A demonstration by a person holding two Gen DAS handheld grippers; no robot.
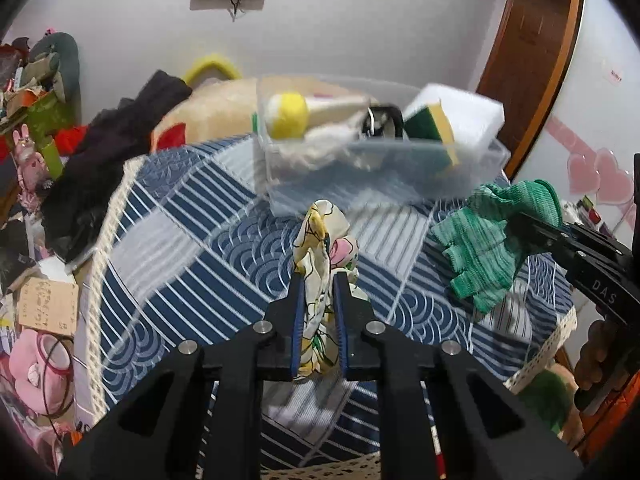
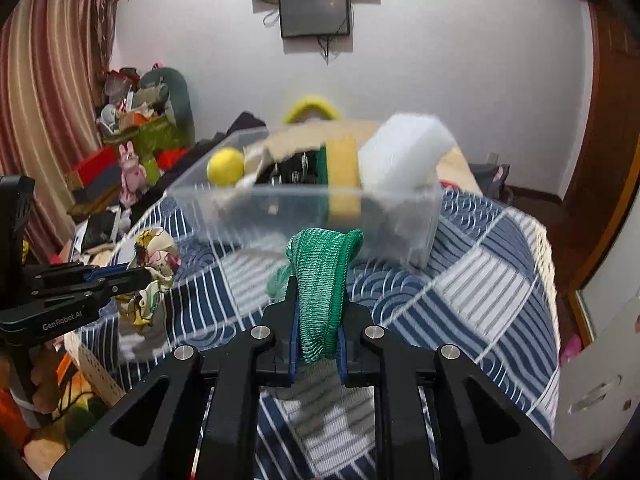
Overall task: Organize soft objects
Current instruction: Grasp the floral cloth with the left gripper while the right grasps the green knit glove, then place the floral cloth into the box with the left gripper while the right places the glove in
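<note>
My left gripper [image 1: 317, 276] is shut on a floral cloth [image 1: 320, 240], white with yellow and pink, held above the blue patterned tablecloth [image 1: 192, 248]. My right gripper [image 2: 318, 280] is shut on a green knitted glove [image 2: 322, 280]. In the left wrist view the glove [image 1: 480, 252] hangs from the right gripper [image 1: 528, 224] at the right. In the right wrist view the floral cloth [image 2: 152, 268] and left gripper [image 2: 140, 276] are at the left. A clear plastic bin [image 1: 380, 176] beyond both holds a yellow ball [image 1: 288, 114], a green-yellow sponge [image 1: 432, 128] and a white foam block [image 1: 460, 116].
The bin [image 2: 304, 208] stands at the table's far side. A dark garment [image 1: 100, 168] drapes over the table's left edge. Clutter, boxes and plush toys [image 1: 36, 364] fill the floor at left. A wooden door [image 1: 532, 52] is at the right, a wall behind.
</note>
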